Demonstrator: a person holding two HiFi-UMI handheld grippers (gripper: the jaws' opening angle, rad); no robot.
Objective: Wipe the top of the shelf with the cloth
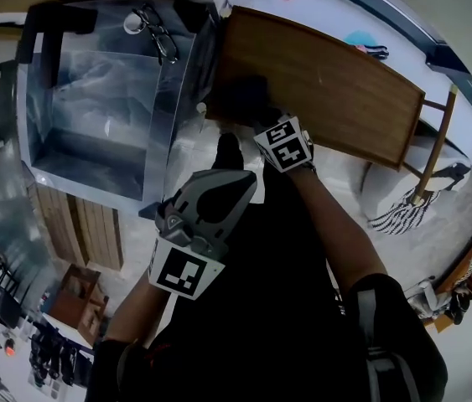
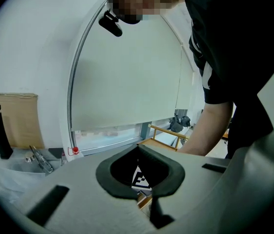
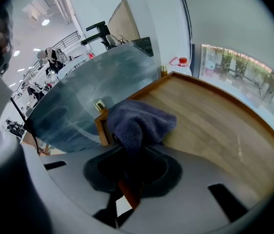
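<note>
One soft, light grey-blue cloth (image 3: 141,121) bunched on near-left corner of brown wooden shelf surface (image 3: 214,126) | right claw (image 3: 129,152) pinching its near fold | limp, likely slides easily; grip a thick bunch | left claw (image 2: 144,182) pressed together, empty

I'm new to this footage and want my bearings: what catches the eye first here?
A dark blue-grey cloth, clamped in the right hand-held gripper, lies bunched on the near corner of the brown wooden shelf top. The left hand-held gripper is held off the shelf, jaws together on nothing. A large grey metal sink basin stands left of the shelf.
</note>
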